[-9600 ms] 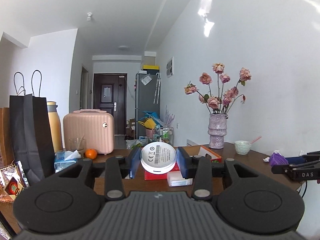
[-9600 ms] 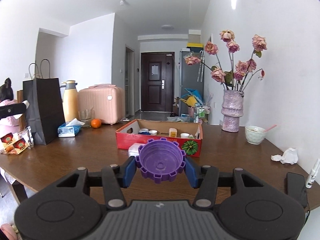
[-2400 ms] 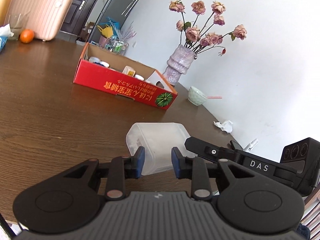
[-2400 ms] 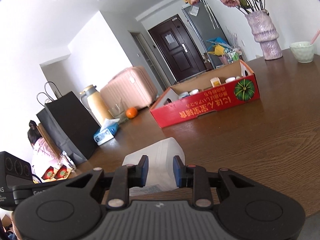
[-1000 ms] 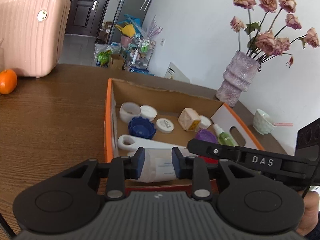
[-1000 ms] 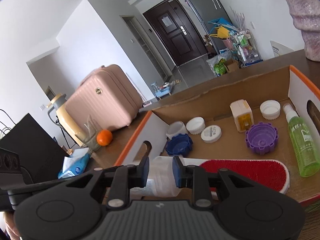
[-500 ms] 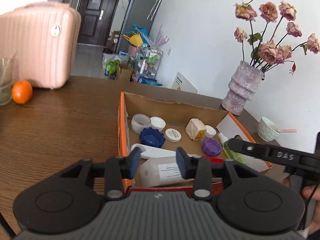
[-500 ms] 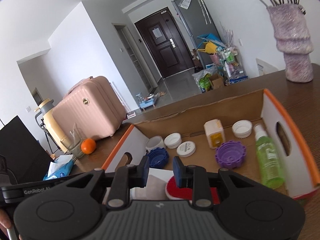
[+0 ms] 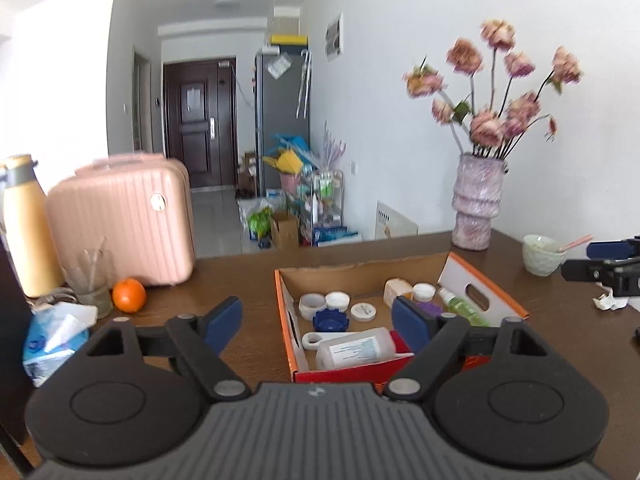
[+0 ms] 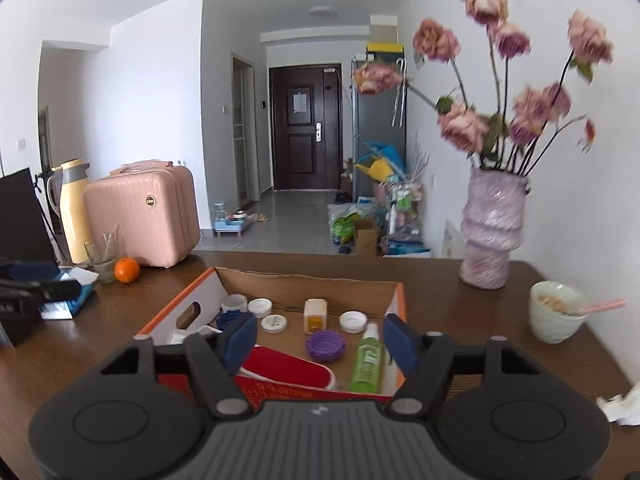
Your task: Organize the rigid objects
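A red and orange cardboard box (image 9: 285, 312) (image 10: 394, 320) stands on the brown table. A clear plastic bottle with a label (image 9: 356, 350) lies inside it near the front wall, beside a red brush (image 10: 284, 366), a green spray bottle (image 10: 366, 360), a purple cap (image 10: 325, 345), a blue cap (image 9: 331, 320) and several white caps. My left gripper (image 9: 318, 320) is open and empty, raised behind the box's near side. My right gripper (image 10: 320, 338) is open and empty above the box's near edge.
A pink suitcase (image 9: 120, 220), an orange (image 9: 129, 289), a glass (image 9: 91, 276), a tissue pack (image 9: 56, 340) and a yellow flask (image 9: 24, 224) stand at the left. A vase of dried roses (image 10: 490, 228) and a bowl with a spoon (image 10: 554, 316) stand at the right. Crumpled tissue (image 10: 620, 404) lies near the right edge.
Both grippers let go of the clear bottle, which now lies in the box. Both opened wide and drew back and up from the box.
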Tool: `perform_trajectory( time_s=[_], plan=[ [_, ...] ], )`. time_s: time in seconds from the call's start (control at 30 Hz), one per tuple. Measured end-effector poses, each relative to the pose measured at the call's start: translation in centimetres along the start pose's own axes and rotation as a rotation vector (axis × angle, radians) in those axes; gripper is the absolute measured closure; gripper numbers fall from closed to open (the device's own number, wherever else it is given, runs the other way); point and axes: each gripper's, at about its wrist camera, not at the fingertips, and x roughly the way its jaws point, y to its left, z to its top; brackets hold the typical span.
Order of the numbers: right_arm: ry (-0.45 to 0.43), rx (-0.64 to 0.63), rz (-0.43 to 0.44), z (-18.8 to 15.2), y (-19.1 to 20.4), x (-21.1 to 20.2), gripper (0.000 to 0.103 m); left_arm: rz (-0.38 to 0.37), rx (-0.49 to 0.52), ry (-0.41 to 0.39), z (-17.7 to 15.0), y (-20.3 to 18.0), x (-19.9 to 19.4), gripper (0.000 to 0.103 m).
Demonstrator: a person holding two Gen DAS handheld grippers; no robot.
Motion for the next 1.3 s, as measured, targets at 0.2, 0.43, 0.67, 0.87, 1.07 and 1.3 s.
perform_trajectory(
  time_s=[0.2,0.43,0.67,0.87,1.07,1.3],
  plan=[
    [-0.114,-0.069,-0.039,-1.3,1.2,-5.9,0.003,0.044,0.015,-0.094,-0.4,-1.1,-5.2,0.0],
    [-0.167,-0.035,-0.028,-2.2,2.0,-10.3,0.001,0.075,0.011,-0.149,-1.1,-1.6,-9.6,0.0],
    [-0.21,-0.016,-0.025,-3.9,3.2,-13.6,0.0,0.078,-0.011,-0.183,-2.8,-1.9,-13.5,0.0],
    [-0.223,0.017,-0.016,-6.6,4.2,-16.3,0.0,0.071,-0.021,-0.184,-5.8,-2.6,-17.4,0.0],
    [-0.19,-0.008,0.017,-10.1,5.2,-21.4,0.0,0.119,0.022,-0.24,-9.2,-4.0,-23.3,0.0],
    [-0.166,-0.156,0.043,-14.9,7.2,-28.0,0.0,0.195,0.073,-0.252,-16.0,-5.8,-27.8,0.0]
  ],
)
